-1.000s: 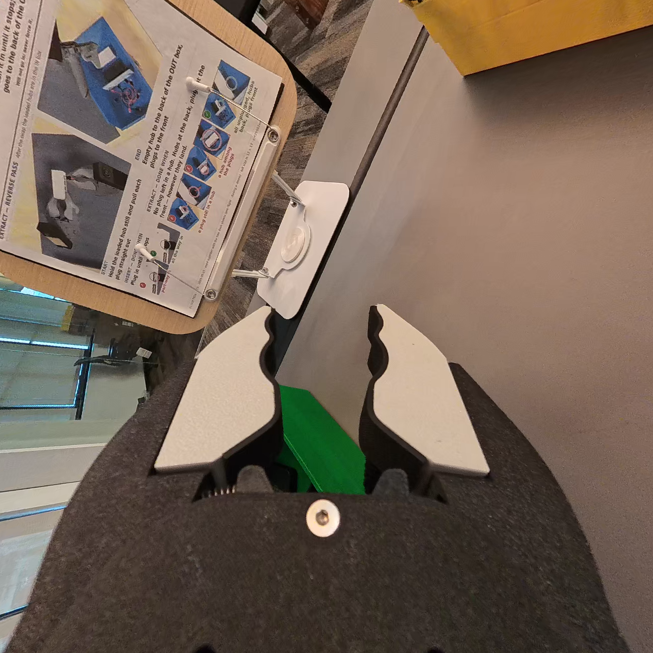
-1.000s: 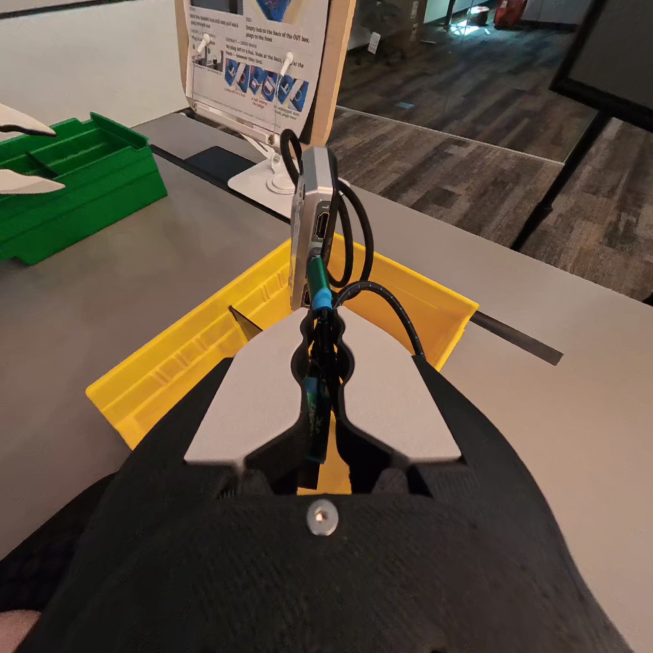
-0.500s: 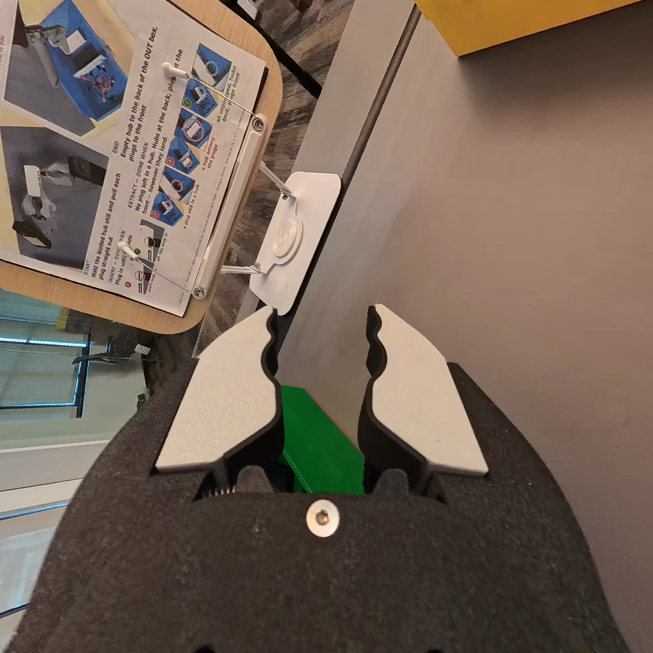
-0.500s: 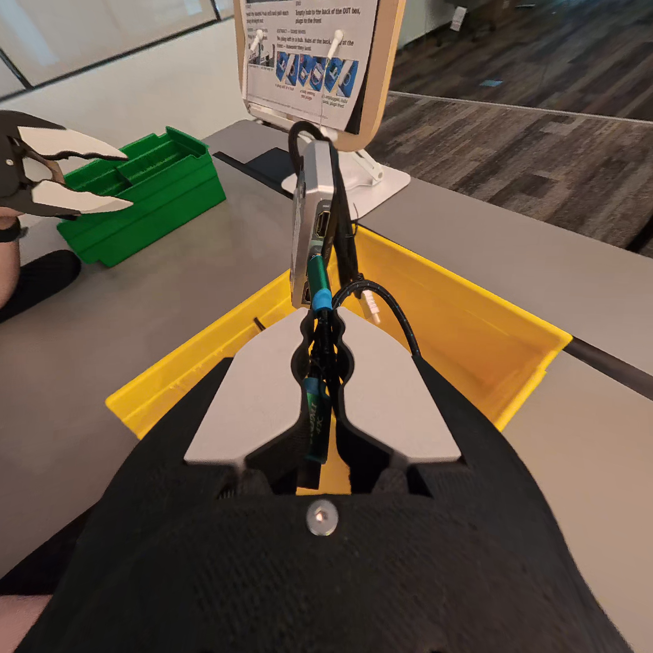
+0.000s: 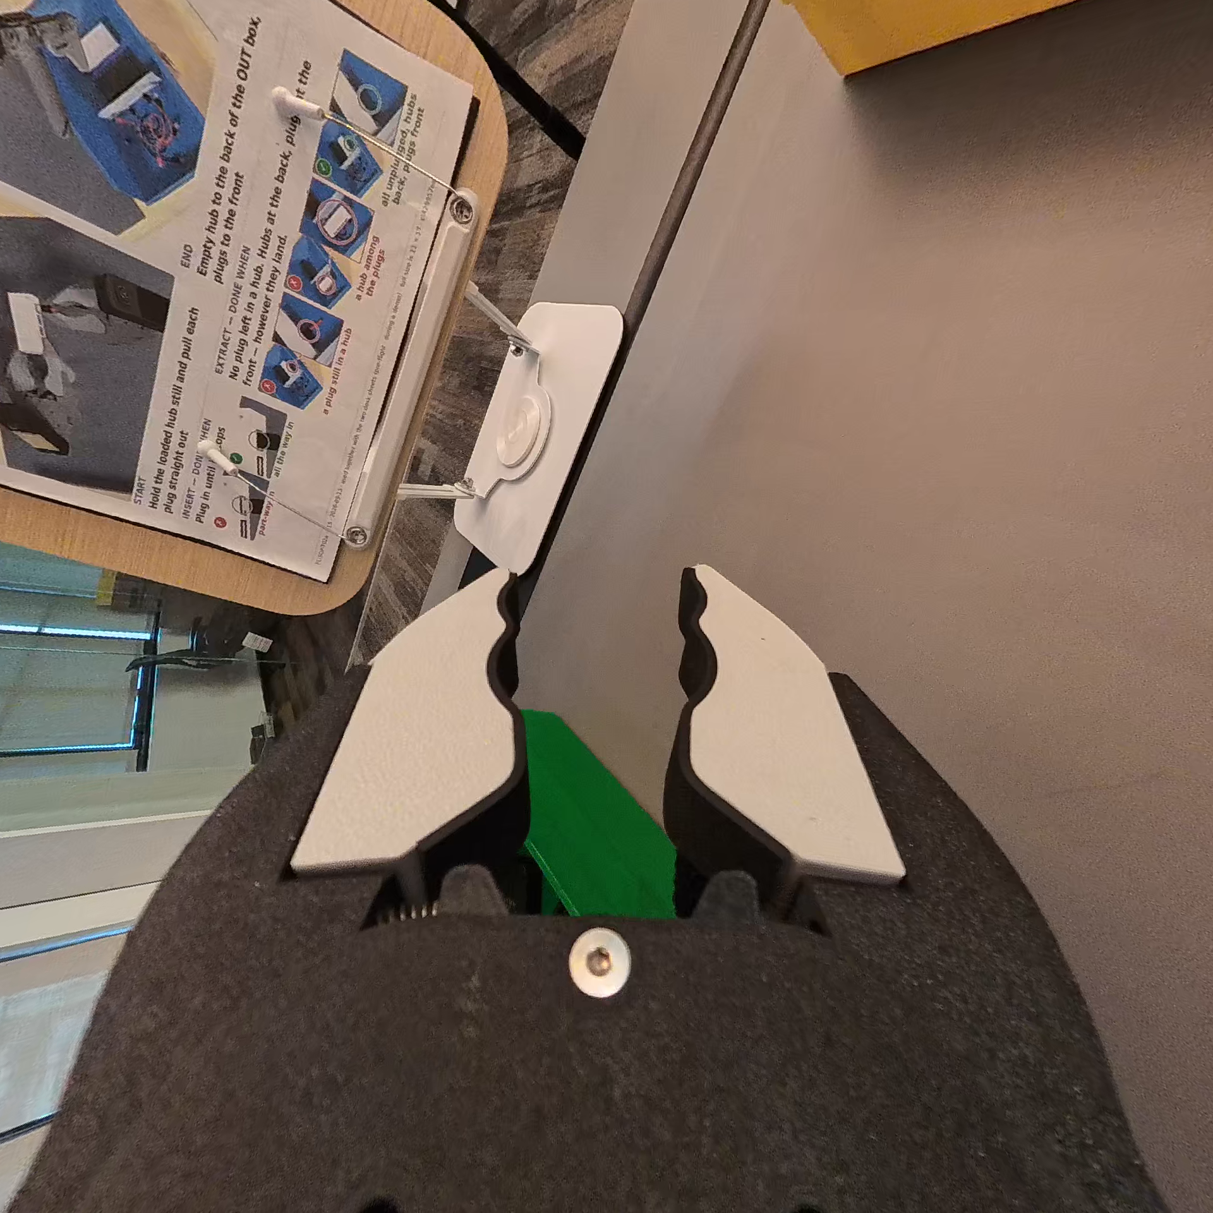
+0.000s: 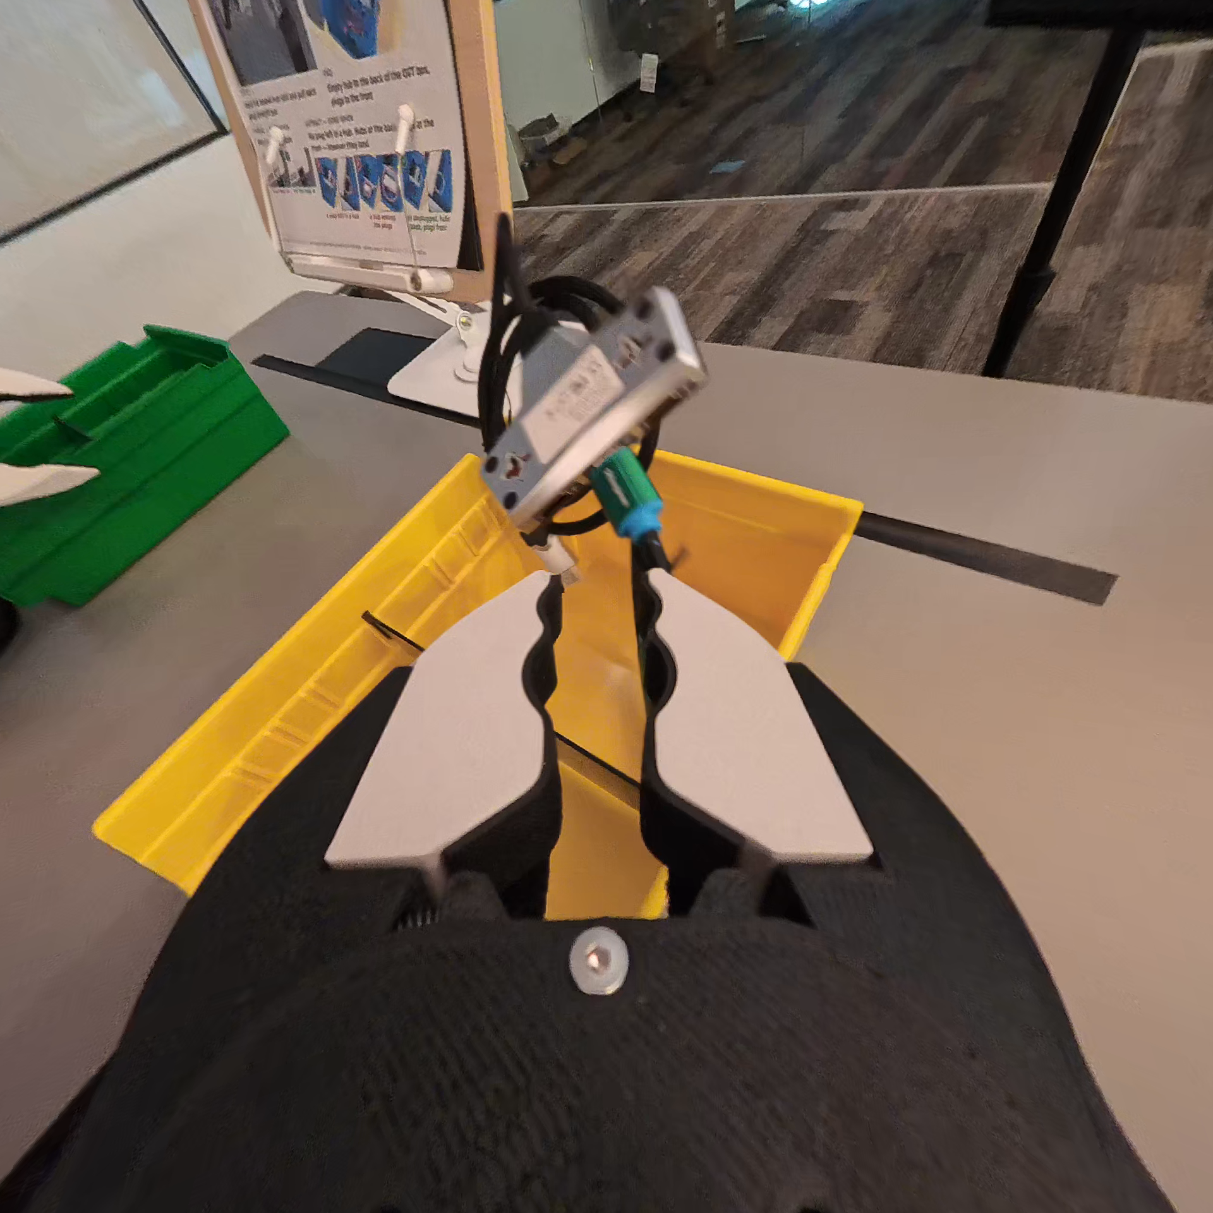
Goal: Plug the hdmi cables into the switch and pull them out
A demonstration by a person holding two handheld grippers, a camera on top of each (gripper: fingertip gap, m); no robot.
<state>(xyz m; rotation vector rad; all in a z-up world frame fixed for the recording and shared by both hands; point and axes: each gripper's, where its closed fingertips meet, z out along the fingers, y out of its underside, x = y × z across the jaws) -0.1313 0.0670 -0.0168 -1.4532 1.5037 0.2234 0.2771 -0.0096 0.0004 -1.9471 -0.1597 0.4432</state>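
The right gripper (image 6: 600, 581) has its jaws spread, nothing clamped between them. The silver rectangular metal hdmi switch (image 6: 594, 400) sits tilted and a bit blurry above the far end of the yellow plastic bin (image 6: 817, 525) on the grey table (image 6: 984, 722), with a green-and-blue plug (image 6: 623, 489) and black braided cables (image 6: 505, 367) attached. The left gripper (image 5: 594, 577) is parted and empty over the green plastic tray (image 5: 591, 827), near the table's far edge by the white-footed instruction stand (image 5: 525, 426)

Left gripper (image 5: 596, 577) over grey table (image 5: 919, 459).
Jaws apart, empty; green bin (image 5: 591, 820) beneath, instruction board (image 5: 216, 262) beyond.
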